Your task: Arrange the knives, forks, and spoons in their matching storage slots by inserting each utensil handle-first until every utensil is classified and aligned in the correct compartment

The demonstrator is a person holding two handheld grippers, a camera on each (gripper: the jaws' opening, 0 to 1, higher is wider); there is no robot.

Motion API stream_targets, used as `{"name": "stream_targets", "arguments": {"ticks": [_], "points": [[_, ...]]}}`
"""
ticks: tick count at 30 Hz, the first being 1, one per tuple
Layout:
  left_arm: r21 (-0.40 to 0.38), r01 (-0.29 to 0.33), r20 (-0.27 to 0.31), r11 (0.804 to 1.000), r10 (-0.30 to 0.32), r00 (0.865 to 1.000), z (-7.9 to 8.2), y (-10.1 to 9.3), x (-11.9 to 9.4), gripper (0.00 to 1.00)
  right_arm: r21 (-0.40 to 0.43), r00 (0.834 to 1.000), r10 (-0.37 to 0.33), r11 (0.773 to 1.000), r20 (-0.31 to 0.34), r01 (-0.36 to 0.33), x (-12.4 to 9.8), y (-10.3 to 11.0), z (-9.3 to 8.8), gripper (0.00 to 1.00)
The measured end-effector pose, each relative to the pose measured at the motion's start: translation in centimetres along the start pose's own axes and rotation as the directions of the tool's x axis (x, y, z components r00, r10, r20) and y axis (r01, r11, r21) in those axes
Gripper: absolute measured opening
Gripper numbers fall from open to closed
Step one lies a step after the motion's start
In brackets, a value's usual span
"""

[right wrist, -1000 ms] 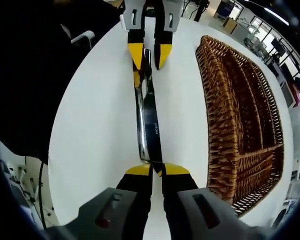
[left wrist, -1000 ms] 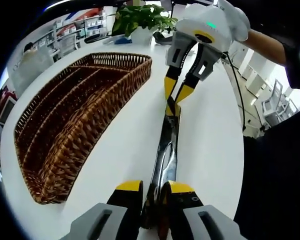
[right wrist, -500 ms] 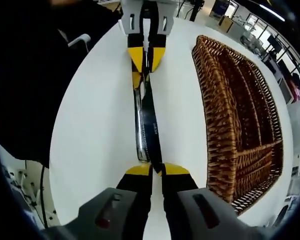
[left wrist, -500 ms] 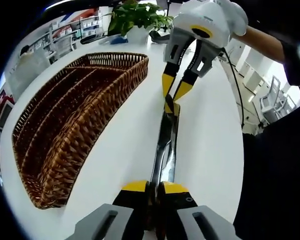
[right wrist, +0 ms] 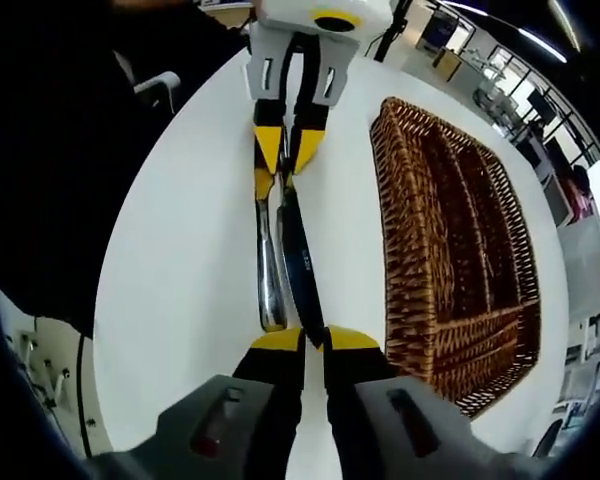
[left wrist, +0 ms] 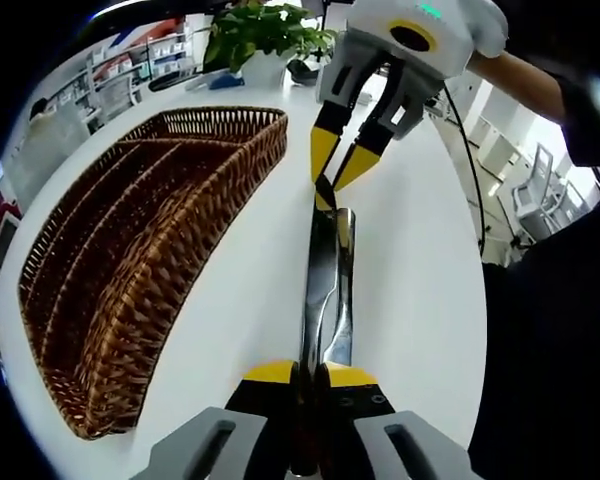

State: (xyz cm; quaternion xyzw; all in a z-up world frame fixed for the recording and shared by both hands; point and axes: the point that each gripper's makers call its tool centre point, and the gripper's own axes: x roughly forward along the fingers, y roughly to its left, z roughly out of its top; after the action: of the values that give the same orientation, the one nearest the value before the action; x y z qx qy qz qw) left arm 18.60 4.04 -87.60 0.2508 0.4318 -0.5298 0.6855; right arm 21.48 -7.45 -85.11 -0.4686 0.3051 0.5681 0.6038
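Over the white table [left wrist: 420,300], the left hand-held gripper [left wrist: 310,372] is clamped tight on one end of two utensils [left wrist: 327,290] lying side by side. The right hand-held gripper [right wrist: 314,338] pinches the far end of the darker knife [right wrist: 300,265]. The wicker tray [left wrist: 130,250] sits just beside them.

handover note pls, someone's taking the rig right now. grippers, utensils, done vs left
Left gripper: shut on one end of the utensils, two shiny pieces lying side by side along the white table.
Right gripper: shut on the opposite end of the knife. I cannot tell what the second piece is.
Wicker tray: beside the utensils, and no cutlery is visible in its compartments.
Done: nothing slotted.
Left: separate the pair, then insert each handle-first into its matching compartment.
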Motion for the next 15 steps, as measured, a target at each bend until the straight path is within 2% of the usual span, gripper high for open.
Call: {"name": "stream_targets", "arguments": {"ticks": [7, 13, 15], "points": [[0.029, -0.002, 0.001, 1.0, 0.002, 1.0, 0.02, -0.04, 0.04, 0.07, -0.01, 1.0, 0.001, 1.0, -0.009, -0.001, 0.24, 0.21, -0.22, 0.06], [0.021, -0.004, 0.023, 1.0, 0.004, 1.0, 0.1, 0.03, 0.1, 0.06, -0.007, 1.0, 0.0, 1.0, -0.022, 0.0, 0.44, 0.2, -0.49, 0.06], [0.012, -0.006, 0.03, 1.0, 0.005, 1.0, 0.13, 0.02, 0.09, 0.06, -0.002, 1.0, 0.004, 1.0, -0.022, -0.004, 0.42, 0.24, -0.49, 0.1]]}}
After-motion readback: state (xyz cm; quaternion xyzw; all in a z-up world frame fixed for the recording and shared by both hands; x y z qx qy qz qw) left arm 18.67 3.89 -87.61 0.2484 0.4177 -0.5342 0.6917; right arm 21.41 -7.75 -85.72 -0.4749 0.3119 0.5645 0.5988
